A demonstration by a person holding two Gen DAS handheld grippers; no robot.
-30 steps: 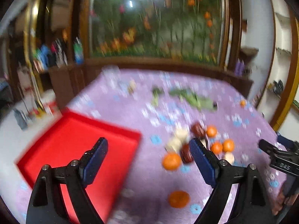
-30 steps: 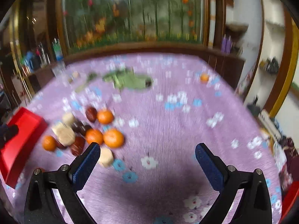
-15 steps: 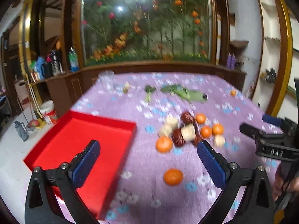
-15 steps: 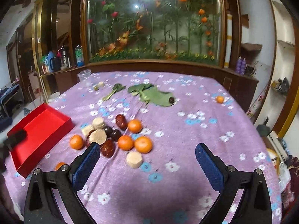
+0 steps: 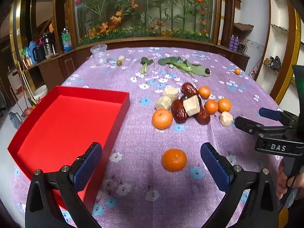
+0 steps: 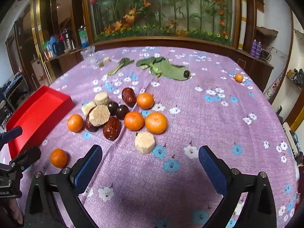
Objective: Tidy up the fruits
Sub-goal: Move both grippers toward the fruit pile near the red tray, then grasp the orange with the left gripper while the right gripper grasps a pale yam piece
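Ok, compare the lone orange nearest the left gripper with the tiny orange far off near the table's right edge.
The near orange looks much bigger than the far orange, though distance accounts for some of that. The near orange lies just ahead of the open left gripper; the far orange sits well beyond the fruit pile. The near orange's dimpled top shows; the far orange is too small for detail. Both are round, orange, and alone on the purple cloth.

Sharp, evenly lit (fisheye-curved edges)

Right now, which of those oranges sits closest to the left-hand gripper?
The lone orange lying by itself on the purple cloth, just ahead of the open left gripper. The other oranges sit farther back in the fruit pile, and one tiny orange lies by the far edge.
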